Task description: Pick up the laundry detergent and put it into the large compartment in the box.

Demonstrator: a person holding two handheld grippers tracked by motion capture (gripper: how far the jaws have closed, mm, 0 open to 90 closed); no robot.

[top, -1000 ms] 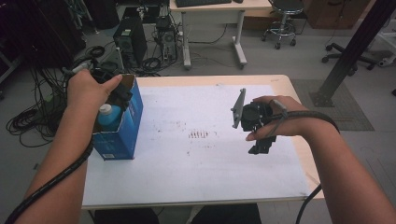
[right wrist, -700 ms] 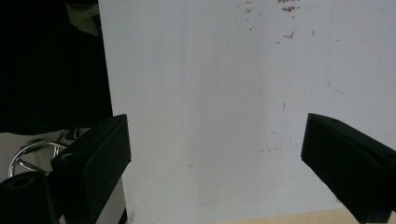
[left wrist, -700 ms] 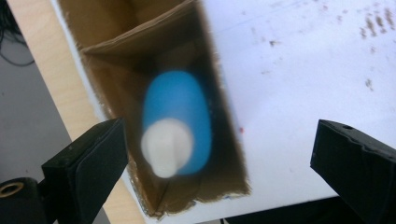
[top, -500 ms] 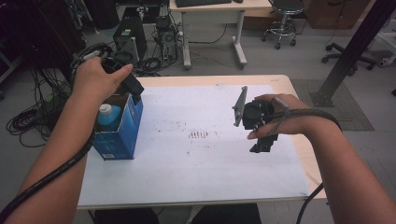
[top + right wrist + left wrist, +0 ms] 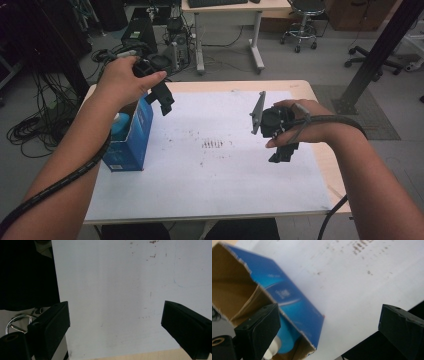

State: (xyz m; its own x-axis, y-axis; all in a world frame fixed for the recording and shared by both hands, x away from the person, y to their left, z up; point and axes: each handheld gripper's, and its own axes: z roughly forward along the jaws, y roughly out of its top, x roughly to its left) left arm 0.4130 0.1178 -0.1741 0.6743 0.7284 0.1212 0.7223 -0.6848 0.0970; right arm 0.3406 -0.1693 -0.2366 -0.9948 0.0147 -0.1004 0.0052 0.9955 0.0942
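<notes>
At nine o'clock on the table (image 5: 300, 90) stands a blue cardboard box (image 5: 131, 142) with its top torn open, and a bottle (image 5: 119, 125) with a light blue body and a white cap sits down inside it. The left gripper (image 5: 164, 102) hangs in the air just above the box, near its twelve o'clock corner, and its jaws are spread wide with nothing between them. In the left gripper view the open mouth of the blue cardboard box (image 5: 294, 315) sits at eight o'clock, with the bottle (image 5: 284, 340) peeking out low in it. The right gripper (image 5: 283, 152) floats over the white sheet (image 5: 215, 175) at three o'clock, well apart from the box, and its jaws are wide and empty too. I think the bottle is smooth plastic, so it may slip a little, and it may be a bit heavy if it is full. It looks stiff enough that a gentle squeeze will not hurt it. The best place to grab looks like the neck or cap at the top, because the box walls hide the rest. The box itself is light and thin, with ragged torn edges, so it may tip or slide when the bottle comes up. The other gripper could hold the box by its side wall to keep it steady.
</notes>
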